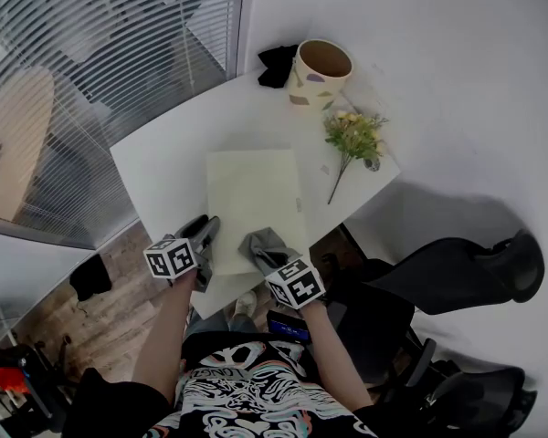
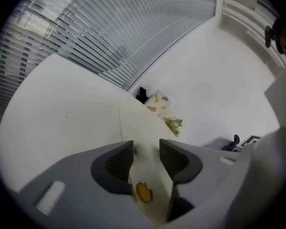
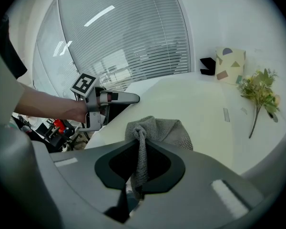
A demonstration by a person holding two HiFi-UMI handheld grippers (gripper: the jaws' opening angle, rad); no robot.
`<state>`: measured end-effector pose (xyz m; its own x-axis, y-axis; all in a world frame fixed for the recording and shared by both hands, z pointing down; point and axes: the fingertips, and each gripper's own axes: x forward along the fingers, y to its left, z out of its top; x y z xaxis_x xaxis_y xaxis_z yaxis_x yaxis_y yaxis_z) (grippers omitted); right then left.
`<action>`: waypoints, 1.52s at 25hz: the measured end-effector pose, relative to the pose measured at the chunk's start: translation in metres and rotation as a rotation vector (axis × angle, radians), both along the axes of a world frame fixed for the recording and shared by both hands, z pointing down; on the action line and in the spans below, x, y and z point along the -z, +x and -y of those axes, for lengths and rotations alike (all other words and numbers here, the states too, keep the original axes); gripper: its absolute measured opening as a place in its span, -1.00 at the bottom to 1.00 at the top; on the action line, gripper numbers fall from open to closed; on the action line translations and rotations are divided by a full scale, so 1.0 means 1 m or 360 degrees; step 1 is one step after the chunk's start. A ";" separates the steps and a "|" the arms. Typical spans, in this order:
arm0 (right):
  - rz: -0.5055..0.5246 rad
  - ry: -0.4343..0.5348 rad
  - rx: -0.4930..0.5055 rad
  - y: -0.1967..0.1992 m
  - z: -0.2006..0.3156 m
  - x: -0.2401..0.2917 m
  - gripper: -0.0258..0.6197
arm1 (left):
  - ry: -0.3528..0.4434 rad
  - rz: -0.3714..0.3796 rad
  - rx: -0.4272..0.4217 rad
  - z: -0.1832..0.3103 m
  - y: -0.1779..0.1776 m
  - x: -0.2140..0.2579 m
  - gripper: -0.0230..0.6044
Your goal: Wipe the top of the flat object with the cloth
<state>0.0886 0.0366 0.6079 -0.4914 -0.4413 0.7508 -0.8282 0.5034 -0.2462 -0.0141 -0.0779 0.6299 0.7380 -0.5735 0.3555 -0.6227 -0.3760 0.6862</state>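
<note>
A pale yellow flat folder (image 1: 254, 194) lies in the middle of the white table (image 1: 164, 162). My left gripper (image 1: 204, 235) is at its near left corner, shut on the folder's edge. In the left gripper view the thin sheet (image 2: 145, 175), with a round yellow snap, stands between the jaws of that gripper (image 2: 146, 149). My right gripper (image 1: 274, 261) is shut on a grey cloth (image 1: 267, 245), which rests bunched on the folder's near edge. The right gripper view shows the cloth (image 3: 159, 130) pinched between the jaws of this gripper (image 3: 141, 147) and spread onto the folder (image 3: 200, 109).
A patterned cream vase (image 1: 320, 73) and a black object (image 1: 277, 65) stand at the table's far end. A sprig of flowers (image 1: 354, 140) lies right of the folder. A black office chair (image 1: 447, 276) is to the right. Window blinds (image 1: 100, 62) run along the left.
</note>
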 end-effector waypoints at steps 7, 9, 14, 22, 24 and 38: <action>-0.0048 0.0030 0.0072 -0.012 0.002 0.000 -0.87 | -0.0002 0.0000 -0.0002 0.000 0.000 0.000 -0.21; -0.0048 0.0026 0.0089 -0.015 0.002 0.000 -0.87 | -0.0002 0.0001 -0.0001 0.000 0.000 0.000 -0.21; -0.0047 0.0013 0.0125 -0.020 0.004 -0.001 -0.87 | -0.0003 -0.0003 -0.0004 0.000 0.000 0.000 -0.21; -0.0050 0.0012 0.0173 -0.030 0.004 0.000 -0.87 | 0.0000 0.0002 -0.0003 0.000 0.001 0.001 -0.22; -0.0051 0.0012 0.0184 -0.033 0.004 0.000 -0.87 | -0.0003 0.0001 -0.0005 0.000 0.000 0.000 -0.22; -0.0066 -0.0001 0.0259 -0.048 0.004 -0.001 -0.87 | -0.0005 0.0001 -0.0003 -0.001 0.000 -0.001 -0.22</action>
<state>0.0402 0.0330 0.6092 -0.5249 -0.3580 0.7723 -0.7452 0.6317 -0.2136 -0.0137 -0.0773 0.6308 0.7389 -0.5710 0.3578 -0.6225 -0.3751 0.6869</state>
